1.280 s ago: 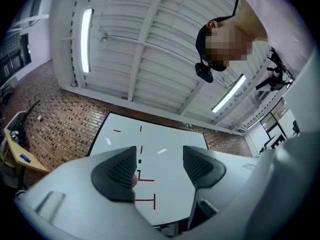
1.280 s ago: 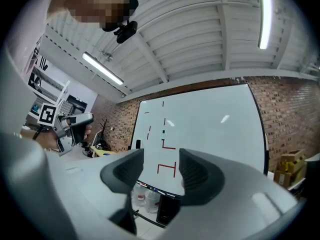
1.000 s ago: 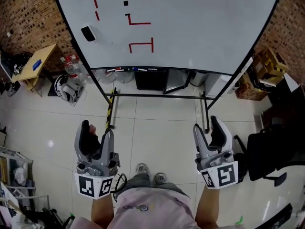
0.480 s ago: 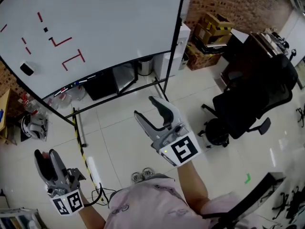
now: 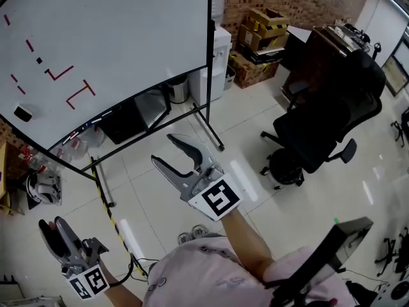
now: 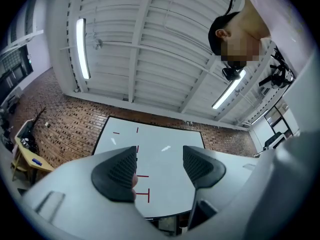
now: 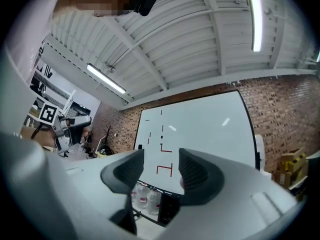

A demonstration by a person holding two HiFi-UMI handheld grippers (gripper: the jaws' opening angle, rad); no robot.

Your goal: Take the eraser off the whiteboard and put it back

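Both sets of fingers stand spread and empty: left gripper (image 5: 51, 226) nearest, right gripper (image 5: 165, 151) beyond, each cube showing a black-and-white square marker. Farther off, the eraser (image 5: 23, 114) clings to the whiteboard (image 5: 134, 37) at its lower left (red strokes form no readable word).

A black office chair (image 5: 319, 133) stands on the tiled floor (image 5: 243, 133), off to the right of your right tongs (image 5: 165, 151). Cardboard boxes (image 5: 263, 25) sit well beyond them. A white-and-black helmet (image 5: 39, 185) lies just beyond your left tongs (image 5: 51, 224).
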